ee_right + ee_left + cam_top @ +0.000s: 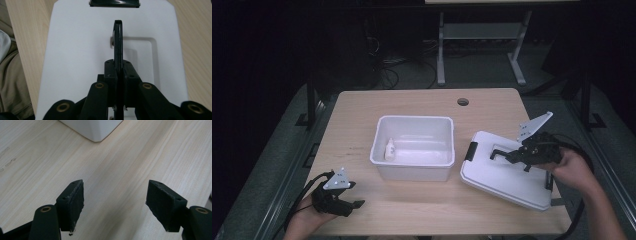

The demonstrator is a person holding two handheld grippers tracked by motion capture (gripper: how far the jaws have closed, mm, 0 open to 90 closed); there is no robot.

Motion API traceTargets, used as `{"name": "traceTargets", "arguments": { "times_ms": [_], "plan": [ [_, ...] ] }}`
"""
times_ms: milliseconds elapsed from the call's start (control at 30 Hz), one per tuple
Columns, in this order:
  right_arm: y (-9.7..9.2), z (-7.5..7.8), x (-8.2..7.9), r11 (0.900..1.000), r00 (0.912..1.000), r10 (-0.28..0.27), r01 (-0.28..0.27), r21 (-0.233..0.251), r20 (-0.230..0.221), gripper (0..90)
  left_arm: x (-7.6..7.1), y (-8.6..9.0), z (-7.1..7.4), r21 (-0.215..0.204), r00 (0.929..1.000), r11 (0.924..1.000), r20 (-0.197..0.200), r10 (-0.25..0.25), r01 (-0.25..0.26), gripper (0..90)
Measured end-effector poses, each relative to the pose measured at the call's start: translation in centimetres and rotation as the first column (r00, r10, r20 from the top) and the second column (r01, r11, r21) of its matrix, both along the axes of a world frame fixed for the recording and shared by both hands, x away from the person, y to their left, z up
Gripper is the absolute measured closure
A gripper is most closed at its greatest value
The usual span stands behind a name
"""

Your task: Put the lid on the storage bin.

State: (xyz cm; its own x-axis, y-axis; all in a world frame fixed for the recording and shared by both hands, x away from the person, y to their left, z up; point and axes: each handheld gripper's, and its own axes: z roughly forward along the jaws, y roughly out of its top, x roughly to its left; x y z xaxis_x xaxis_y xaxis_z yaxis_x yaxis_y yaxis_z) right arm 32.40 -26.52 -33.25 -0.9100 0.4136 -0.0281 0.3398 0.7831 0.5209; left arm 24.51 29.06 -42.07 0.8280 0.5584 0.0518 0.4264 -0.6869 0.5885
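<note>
Right gripper pinches the white lid's black handle by the tabletop's right edge; left gripper's fingers are spread.

Bottle in bin; lid just right, w/ handle.

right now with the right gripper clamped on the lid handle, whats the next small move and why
Probably lift the lid by its handle and carry it left toward the open bin. The right gripper is shut on the raised black handle while the lid sits on the table beside the bin, which has no cover. The left gripper is open over bare wood, free to steady the bin.
</note>
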Motion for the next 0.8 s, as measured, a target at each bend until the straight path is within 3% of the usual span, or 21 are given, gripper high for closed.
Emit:
{"name": "traceTargets", "arguments": {
  "times_ms": [800],
  "plan": [
    [0.3, 4.7, -1.0, 0.9993, 0.9986, 0.037, -0.037, -0.003, 0.037, 83.8, 0.0, 0.0, 0.1, -0.007, 0.9999, 0.9999, -0.003, -0.013, 0.013, 29.9]
  ]
}}
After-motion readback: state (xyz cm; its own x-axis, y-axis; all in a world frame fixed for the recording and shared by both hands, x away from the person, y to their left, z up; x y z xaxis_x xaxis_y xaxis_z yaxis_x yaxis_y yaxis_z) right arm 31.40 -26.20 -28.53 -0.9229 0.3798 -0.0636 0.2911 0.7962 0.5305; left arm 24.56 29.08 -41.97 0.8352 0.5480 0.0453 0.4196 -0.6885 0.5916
